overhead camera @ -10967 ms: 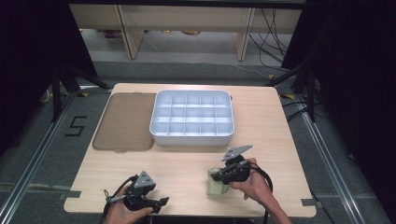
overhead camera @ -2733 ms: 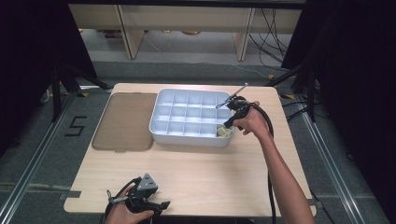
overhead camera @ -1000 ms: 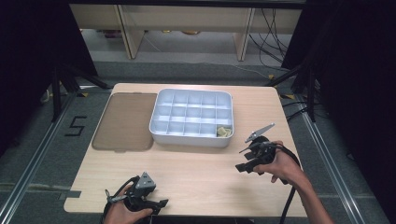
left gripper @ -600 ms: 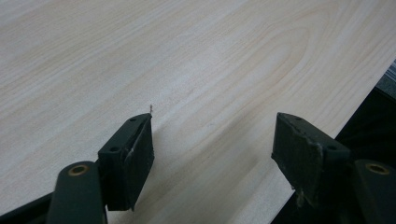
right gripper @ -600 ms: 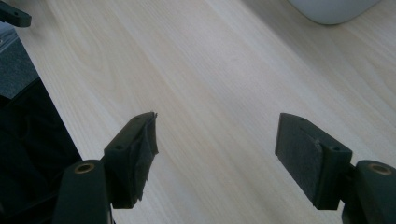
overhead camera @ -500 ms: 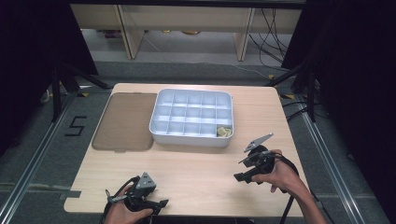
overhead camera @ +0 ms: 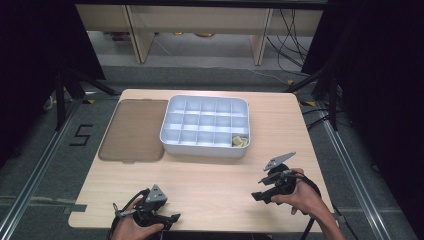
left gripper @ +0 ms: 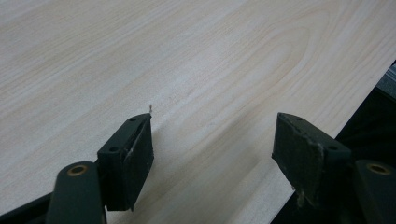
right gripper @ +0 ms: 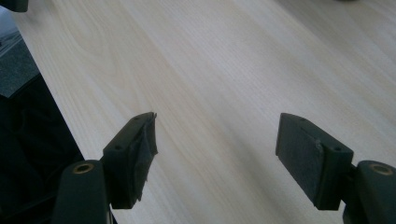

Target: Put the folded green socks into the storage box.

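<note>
Yellowish piece in the high view lies in the near right corner compartment of the white tray, looking light and soft enough to pinch gently across its middle, while the left gripper view and the right gripper view show the left gripper and the right gripper with jaws apart over bare table.

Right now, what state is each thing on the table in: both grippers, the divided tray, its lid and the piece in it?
Left gripper: open, nothing between the jaws, at the table's near edge.
Right gripper: open, nothing between the jaws, over bare table.
White divided tray: uncovered, upright.
Brown lid: off, flat on the table, against the tray's left side.
Pale yellowish piece: lying in the tray's near right corner compartment.
</note>
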The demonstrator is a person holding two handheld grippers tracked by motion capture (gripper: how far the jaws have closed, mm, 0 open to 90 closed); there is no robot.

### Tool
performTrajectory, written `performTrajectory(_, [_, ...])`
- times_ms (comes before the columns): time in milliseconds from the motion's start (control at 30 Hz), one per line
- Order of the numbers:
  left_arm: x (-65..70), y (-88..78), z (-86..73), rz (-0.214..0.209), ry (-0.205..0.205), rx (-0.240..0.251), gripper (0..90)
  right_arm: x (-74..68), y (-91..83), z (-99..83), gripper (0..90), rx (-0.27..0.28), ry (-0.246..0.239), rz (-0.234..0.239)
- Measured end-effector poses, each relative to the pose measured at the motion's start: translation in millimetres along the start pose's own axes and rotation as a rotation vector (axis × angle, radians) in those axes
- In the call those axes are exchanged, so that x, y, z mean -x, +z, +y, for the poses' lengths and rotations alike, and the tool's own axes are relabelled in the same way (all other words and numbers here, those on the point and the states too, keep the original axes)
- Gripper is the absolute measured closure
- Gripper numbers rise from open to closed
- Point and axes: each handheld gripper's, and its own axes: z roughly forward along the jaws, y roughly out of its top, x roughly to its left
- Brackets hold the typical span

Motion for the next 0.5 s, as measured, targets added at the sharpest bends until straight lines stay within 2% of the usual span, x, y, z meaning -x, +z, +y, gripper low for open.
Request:
performTrajectory(33, [0.2, 0.2, 0.0, -0.002, -0.002, 0.002, 28.2, 0.5, 0.6, -1.3, 28.7, 0.013, -0.022, 0.007])
performTrajectory(100, [-0.6, -0.5, 0.2, -0.001, 0.012, -0.011, 28.2, -1.4, 1.5, -3.3, 28.7, 0.003, -0.006, 0.003])
performTrajectory(133, [-0.4, -0.4, 0.2, -0.001, 0.01, -0.01, 28.1, -1.0, 2.2, -4.3, 28.6, 0.012, -0.022, 0.004])
performTrajectory(267, [-0.3, -1.0, 0.6, -0.002, 0.005, -0.01, 28.2, -3.2, 0.8, -7.6, 27.7, 0.011, -0.002, -0.013])
performTrajectory(300, [-1.0, -2.4, 1.0, 0.002, 0.012, -0.029, 28.2, -3.5, 0.6, -8.0, 27.0, 0.019, -0.003, -0.013])
performTrajectory(333, [-0.9, -1.2, 0.1, 0.001, 0.013, -0.009, 28.2, -3.8, 1.3, -8.6, 26.0, 0.041, -0.009, -0.005])
performTrajectory(467, [-1.3, -1.0, 0.2, 0.004, 0.016, -0.009, 28.2, -3.1, 3.1, -10.7, 20.7, 0.062, -0.029, -0.033])
performTrajectory(500, [-1.3, -0.3, 0.1, 0.011, 0.007, -0.003, 28.2, -6.4, 3.6, -12.0, 20.2, 0.056, 0.015, -0.036])
